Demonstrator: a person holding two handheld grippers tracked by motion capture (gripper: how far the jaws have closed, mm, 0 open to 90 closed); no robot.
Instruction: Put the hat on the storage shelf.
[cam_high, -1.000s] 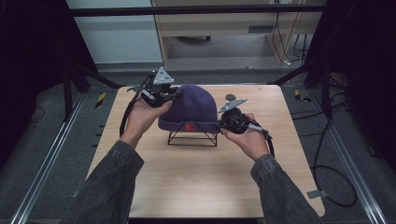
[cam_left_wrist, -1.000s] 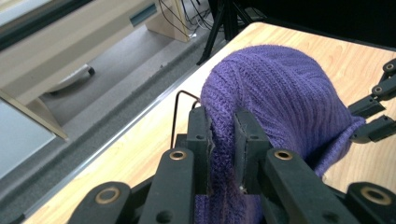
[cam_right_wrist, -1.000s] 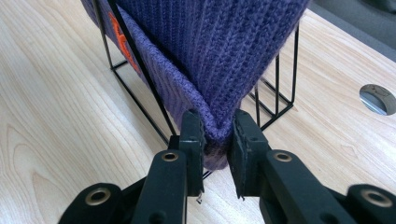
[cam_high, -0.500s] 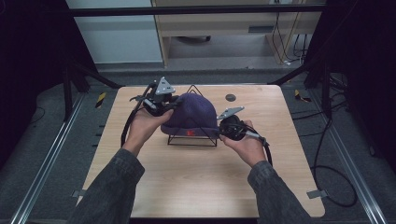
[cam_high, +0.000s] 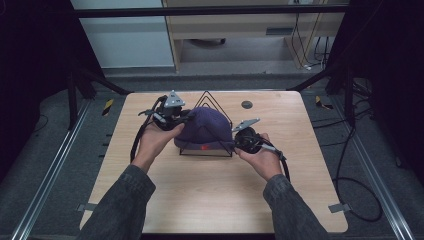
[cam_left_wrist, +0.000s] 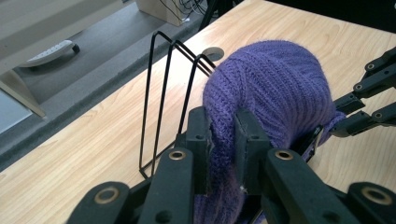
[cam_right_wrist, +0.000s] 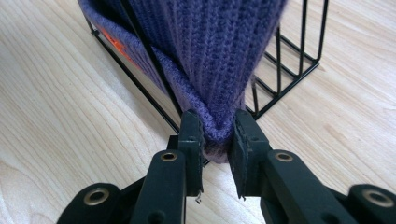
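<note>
Here you were midway through fitting the purple ribbed-knit beanie (cam_high: 206, 129) over the black wire rack of triangular loops (cam_high: 209, 101), which stood on the pale wood-grain bench (cam_high: 210, 200). The beanie already sat draped over the rack's nearer loops, with the farthest loops bare behind it. Your left gripper (cam_left_wrist: 222, 140) had its fingers closed nearly together on a fold of the knit at the beanie's left edge. Your right gripper (cam_right_wrist: 215, 133) pinched the cuffed hem on the rack's right side, fingers narrowly parted by the bunched wool. Judging from that, the next move called for drawing both edges evenly down and back over the rack, since the soft, stretchy yarn could snag on the thin stiff wires. An orange tag (cam_high: 204, 147) showed on the cuff at the rack's front.
</note>
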